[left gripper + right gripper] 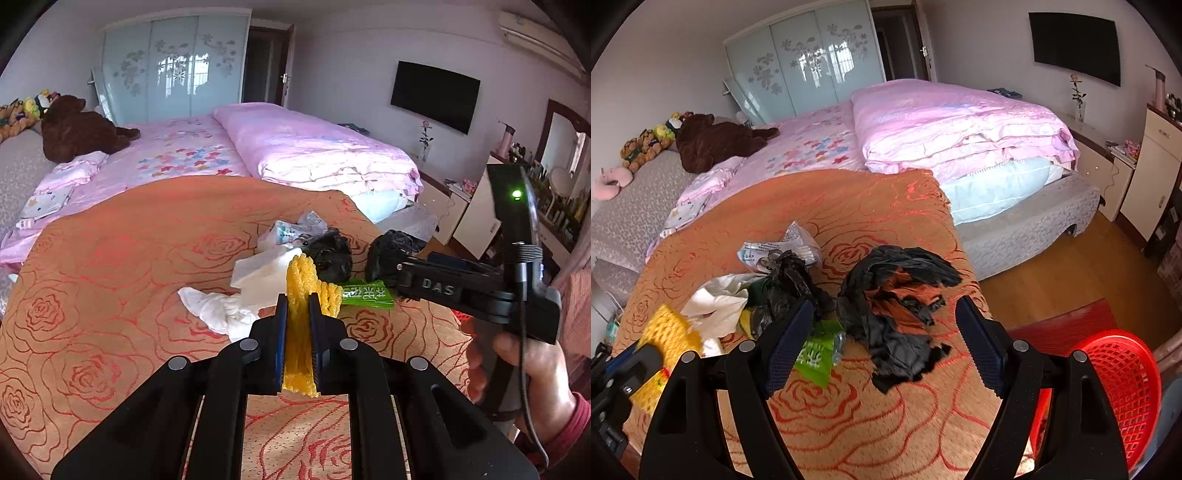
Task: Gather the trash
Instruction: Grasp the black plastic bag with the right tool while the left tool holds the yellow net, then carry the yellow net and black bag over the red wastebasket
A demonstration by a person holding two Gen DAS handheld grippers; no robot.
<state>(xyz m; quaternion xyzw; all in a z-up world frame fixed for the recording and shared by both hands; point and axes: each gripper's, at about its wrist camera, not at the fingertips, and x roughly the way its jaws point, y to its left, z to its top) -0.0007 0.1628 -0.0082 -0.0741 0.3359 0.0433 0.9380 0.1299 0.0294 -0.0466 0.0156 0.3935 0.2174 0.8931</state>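
Note:
My left gripper (pixel 297 301) is shut on a yellow foam net (pixel 301 277) and holds it above the orange rose-patterned cloth (pixel 129 295). The same yellow net (pixel 668 332) shows at the lower left of the right wrist view. My right gripper (pixel 886 332) stands open, its fingers on either side of a crumpled black plastic bag (pixel 901 306) that lies on the cloth, not touching it. Beside it lie a green wrapper (pixel 816 354), a second black bag (pixel 790 280), white tissues (pixel 716 302) and a printed plastic packet (pixel 779 247).
A red mesh basket (pixel 1119 387) stands at the lower right, off the cloth's edge, over a wooden floor (pixel 1052 280). Behind the cloth is a bed with a folded pink quilt (pixel 960 125) and a brown plush bear (pixel 713 144). A hand (pixel 524 369) holds the right gripper's handle.

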